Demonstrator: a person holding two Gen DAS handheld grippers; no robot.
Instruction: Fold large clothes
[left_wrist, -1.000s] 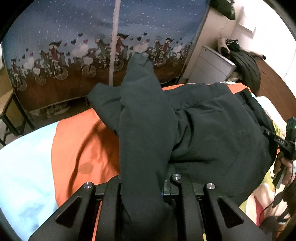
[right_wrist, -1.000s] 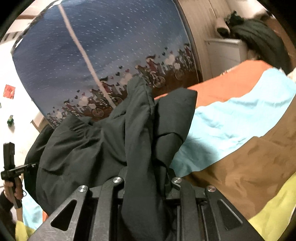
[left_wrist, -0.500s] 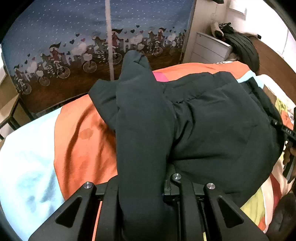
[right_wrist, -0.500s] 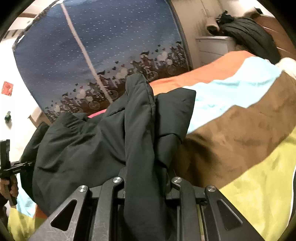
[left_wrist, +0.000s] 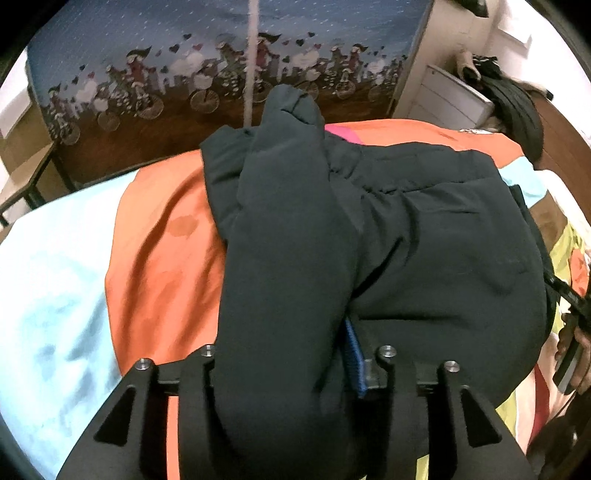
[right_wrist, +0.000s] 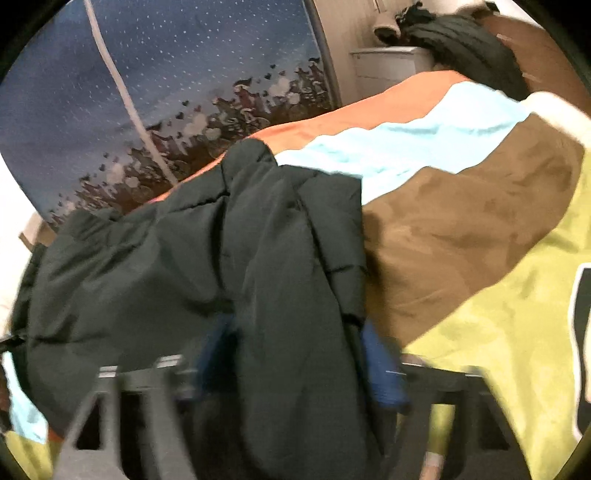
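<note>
The dark jacket (left_wrist: 424, 236) lay bunched on the bed (left_wrist: 159, 266), on the orange band of its striped cover, with a puffy fold of it running back toward each camera. In my left wrist view that fold passed between the fingers of the left hand-held gripper (left_wrist: 295, 373). Its jaws had just been opening. A blue pad (left_wrist: 354, 354) showed clear of the cloth on the right side, so the jaws stood apart with the fabric lying loose between them, not pinched.

My right wrist view was blurred. There the jacket (right_wrist: 177, 266) draped over the right hand-held gripper (right_wrist: 295, 365), whose jaws had just been opening too and stood wide apart, blue pads (right_wrist: 382, 369) showing on either side of the hanging fold. The cloth lay between them, unclamped.

Only the left view gave me the pink edge (left_wrist: 341, 133) beyond the jacket and a table (left_wrist: 26, 184) at far left. At its right edge I saw part of the other tool with a hand (left_wrist: 576, 343) on it. Only the right view showed the brown and yellow-green bands of the cover (right_wrist: 498, 332) spreading to the right of the jacket.

Both views showed the blue curtain (left_wrist: 147, 55) printed with cyclists behind the bed, and a white drawer unit (right_wrist: 388, 66) with dark clothes piled (right_wrist: 461, 40) on it.
</note>
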